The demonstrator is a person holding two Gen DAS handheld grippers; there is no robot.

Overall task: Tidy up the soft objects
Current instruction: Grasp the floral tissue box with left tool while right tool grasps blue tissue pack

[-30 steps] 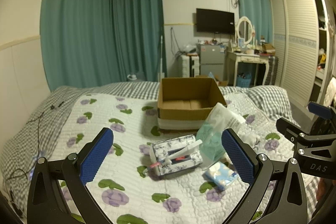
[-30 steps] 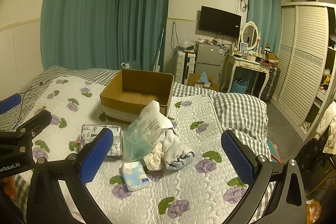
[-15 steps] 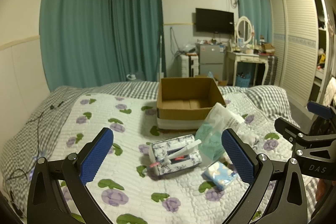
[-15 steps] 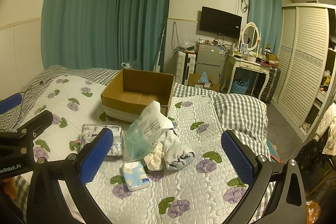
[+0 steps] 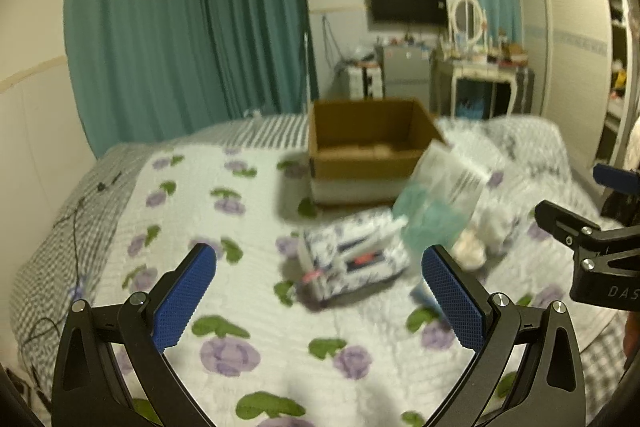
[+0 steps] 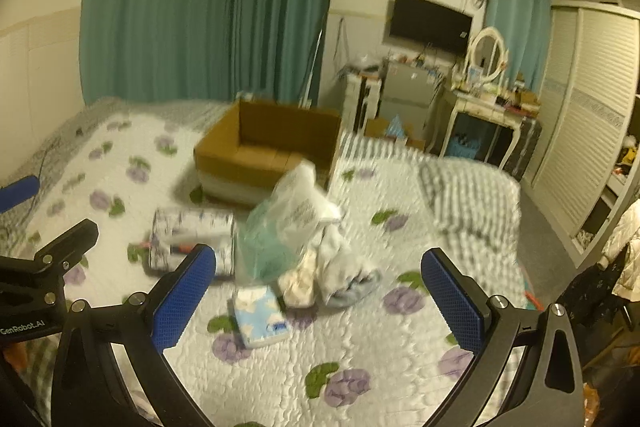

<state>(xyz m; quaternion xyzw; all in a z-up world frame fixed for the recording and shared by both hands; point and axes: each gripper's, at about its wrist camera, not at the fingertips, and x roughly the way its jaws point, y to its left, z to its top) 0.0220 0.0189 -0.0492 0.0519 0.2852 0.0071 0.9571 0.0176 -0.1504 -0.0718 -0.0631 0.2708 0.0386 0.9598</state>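
An open cardboard box (image 5: 372, 147) (image 6: 268, 155) stands on the bed. In front of it lie a floral tissue box (image 5: 354, 259) (image 6: 192, 239), a clear plastic bag with teal contents (image 5: 436, 203) (image 6: 288, 227), a small blue tissue pack (image 6: 260, 315), a cream sock (image 6: 300, 283) and a grey-white sock bundle (image 6: 344, 271). My left gripper (image 5: 320, 303) is open and empty, above the quilt just short of the tissue box. My right gripper (image 6: 320, 303) is open and empty, just short of the tissue pack and socks.
The bed has a white quilt with purple flowers (image 5: 224, 351) and a checked blanket (image 6: 468, 187). Teal curtains (image 5: 180, 27), a dressing table (image 6: 480, 107) and a white wardrobe (image 6: 592, 131) stand beyond. A cable (image 5: 76, 211) lies at the left bed edge.
Both grippers have moved forward and tilted down toward the pile of objects; the views are now motion-blurred. Both stay open and empty.
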